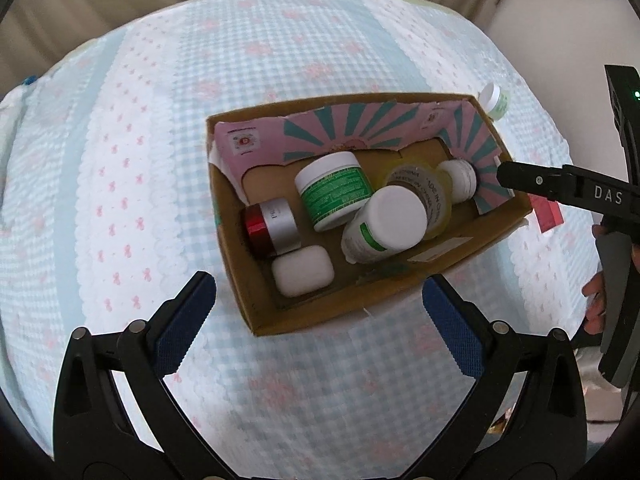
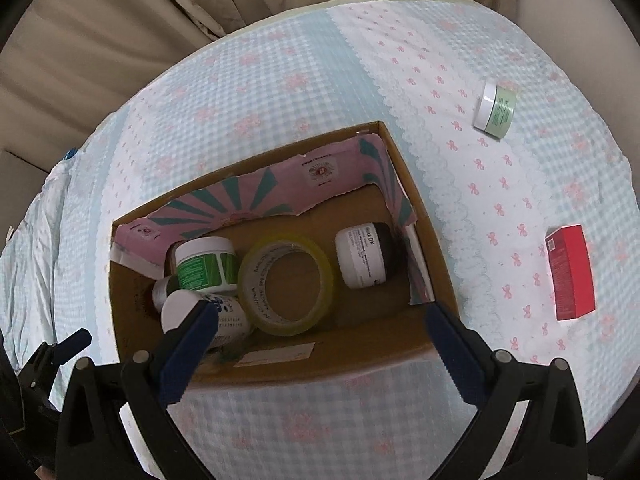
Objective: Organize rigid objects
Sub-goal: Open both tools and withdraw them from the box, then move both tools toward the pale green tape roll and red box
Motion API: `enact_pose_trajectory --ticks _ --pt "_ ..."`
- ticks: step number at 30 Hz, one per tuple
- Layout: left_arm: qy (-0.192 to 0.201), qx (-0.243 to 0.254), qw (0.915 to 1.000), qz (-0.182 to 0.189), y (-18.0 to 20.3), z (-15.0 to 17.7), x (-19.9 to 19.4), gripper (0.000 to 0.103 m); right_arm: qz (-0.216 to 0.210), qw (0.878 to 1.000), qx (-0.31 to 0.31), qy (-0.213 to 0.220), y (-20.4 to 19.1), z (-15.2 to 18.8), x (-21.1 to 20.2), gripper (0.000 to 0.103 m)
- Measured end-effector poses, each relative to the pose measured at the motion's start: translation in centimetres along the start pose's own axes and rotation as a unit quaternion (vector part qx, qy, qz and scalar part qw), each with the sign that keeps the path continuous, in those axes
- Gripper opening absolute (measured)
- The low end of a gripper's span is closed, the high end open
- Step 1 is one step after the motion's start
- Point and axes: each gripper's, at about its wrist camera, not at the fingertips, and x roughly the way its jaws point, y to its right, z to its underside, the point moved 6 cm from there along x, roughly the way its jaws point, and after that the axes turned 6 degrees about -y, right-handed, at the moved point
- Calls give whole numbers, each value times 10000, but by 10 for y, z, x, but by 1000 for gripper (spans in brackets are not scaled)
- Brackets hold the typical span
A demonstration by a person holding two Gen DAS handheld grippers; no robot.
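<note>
1. Grippers are both hanging released: the left gripper (image 1: 319, 308) and right gripper (image 2: 321, 330) are hovering over the near rim of the cardboard box (image 2: 404, 164), grasping nothing.
2. Box is sitting mid-bedspread (image 2: 280, 60), holding a tape roll (image 2: 286, 284), green-labelled jar (image 1: 334, 190), white bottle (image 1: 386, 222), red-and-silver jar (image 1: 272, 226) and white case (image 1: 302, 270).
3. Red carton (image 2: 570, 274) and pale green jar (image 2: 495, 110) are lying outside, toward the bedspread's right edge.

Contents of the box (image 1: 256, 288):
- Jars: three — green-label (image 1: 334, 190), white-label (image 2: 362, 256), red-and-silver (image 1: 272, 226).
- Bottle: one (image 1: 386, 224).
- Tape roll: one (image 2: 286, 284).
- White case: one (image 1: 302, 270).

Outside the box, right side:
- Pale green jar: one (image 2: 495, 110).
- Red carton: one (image 2: 571, 272).
</note>
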Motion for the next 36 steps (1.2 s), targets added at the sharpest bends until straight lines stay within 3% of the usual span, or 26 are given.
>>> enact_pose_trajectory --ticks 8,16,19,27,32,36 --pt "161 -125 9998 -89 8 -1 -53 103 -60 9998 -145 154 -11 4 -45 103" --pt "526 119 9983 -233 35 -13 -110 103 126 9983 -459 335 -5 13 -115 103" --pt "651 313 9964 -451 53 -27 -124 103 260 9974 -485 466 7 15 -140 103" --pt "1145 751 9896 -430 132 -75 -151 103 515 9952 -344 753 58 11 -200 103" --pt "1176 1002 9866 -532 192 -106 -142 103 672 9934 -286 885 105 6 -223 103" --pt "1063 1242 9844 -645 245 -127 -123 103 525 9954 -113 799 150 5 -220 103"
